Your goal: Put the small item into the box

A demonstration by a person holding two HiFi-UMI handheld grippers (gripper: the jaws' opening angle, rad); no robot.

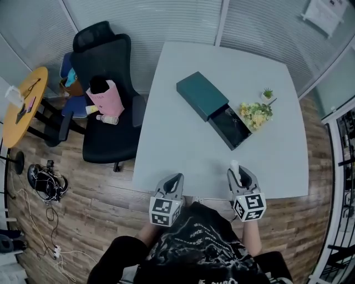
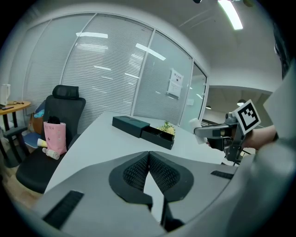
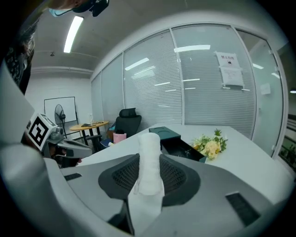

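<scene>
We are grasping the small white item in our right hand-held gripper, well short of the open box. Its long axis is lying along the jaws, free end pointing toward the box. Our left hand-held gripper is hovering clenched and empty, also well short of the box.

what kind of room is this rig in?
Probably an office meeting room: glass partition walls with blinds, a black swivel office chair, and a large white table in the middle.
</scene>
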